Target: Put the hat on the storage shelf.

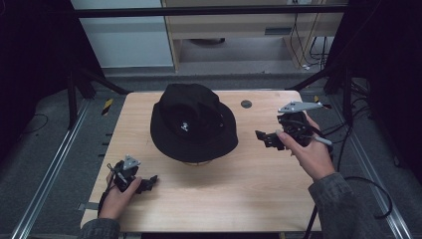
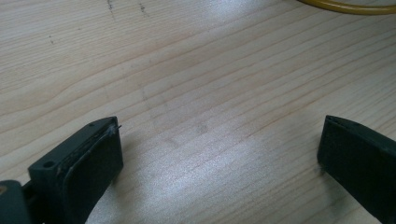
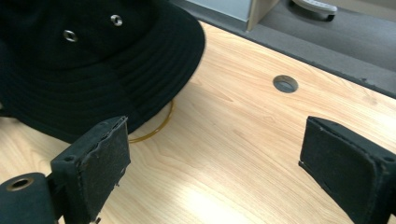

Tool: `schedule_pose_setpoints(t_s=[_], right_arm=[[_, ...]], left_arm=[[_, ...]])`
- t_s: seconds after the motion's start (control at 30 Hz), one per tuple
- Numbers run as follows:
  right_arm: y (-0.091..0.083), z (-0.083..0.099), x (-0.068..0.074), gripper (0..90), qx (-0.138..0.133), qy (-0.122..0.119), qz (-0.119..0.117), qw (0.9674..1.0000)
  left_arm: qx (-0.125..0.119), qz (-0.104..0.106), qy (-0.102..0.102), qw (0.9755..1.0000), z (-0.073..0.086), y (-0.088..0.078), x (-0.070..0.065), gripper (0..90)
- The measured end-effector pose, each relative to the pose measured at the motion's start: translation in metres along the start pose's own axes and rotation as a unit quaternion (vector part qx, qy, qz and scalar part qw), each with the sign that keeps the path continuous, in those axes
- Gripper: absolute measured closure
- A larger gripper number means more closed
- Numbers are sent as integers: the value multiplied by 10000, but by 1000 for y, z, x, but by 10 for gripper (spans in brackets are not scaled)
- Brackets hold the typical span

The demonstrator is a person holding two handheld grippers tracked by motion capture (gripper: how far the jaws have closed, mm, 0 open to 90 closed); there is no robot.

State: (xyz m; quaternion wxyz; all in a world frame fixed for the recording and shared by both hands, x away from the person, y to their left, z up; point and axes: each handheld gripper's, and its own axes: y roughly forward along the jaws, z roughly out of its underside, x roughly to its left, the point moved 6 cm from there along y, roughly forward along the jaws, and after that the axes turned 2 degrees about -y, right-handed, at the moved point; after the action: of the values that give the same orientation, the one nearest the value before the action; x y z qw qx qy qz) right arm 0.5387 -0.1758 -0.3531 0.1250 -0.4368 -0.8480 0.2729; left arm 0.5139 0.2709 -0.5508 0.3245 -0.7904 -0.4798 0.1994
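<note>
A wooden table carries a black bucket hat at centre, sitting over a yellow ring. The soft, light cloth should crumple; its brim looks the best hold. The right gripper at 3 o'clock and the left gripper at 8 o'clock both hang with jaws apart, empty.

Lab recording bay, wooden table framed by black rig struts, loose cables
</note>
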Motion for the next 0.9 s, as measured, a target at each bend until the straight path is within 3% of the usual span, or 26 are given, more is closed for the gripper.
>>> schedule_pose_setpoints(t_s=[0.33,0.53,0.9], right_arm=[[-1,21,-16,100,-65,53,310,9995],[5,45,-24,80,55,-74,667,9977],[22,98,-29,75,333,155,677,9970]], left_arm=[[-4,5,-11,10000,0,0,-1,0],[-4,5,-9,10000,0,0,0,0],[-7,5,7,10000,0,0,0,0]])
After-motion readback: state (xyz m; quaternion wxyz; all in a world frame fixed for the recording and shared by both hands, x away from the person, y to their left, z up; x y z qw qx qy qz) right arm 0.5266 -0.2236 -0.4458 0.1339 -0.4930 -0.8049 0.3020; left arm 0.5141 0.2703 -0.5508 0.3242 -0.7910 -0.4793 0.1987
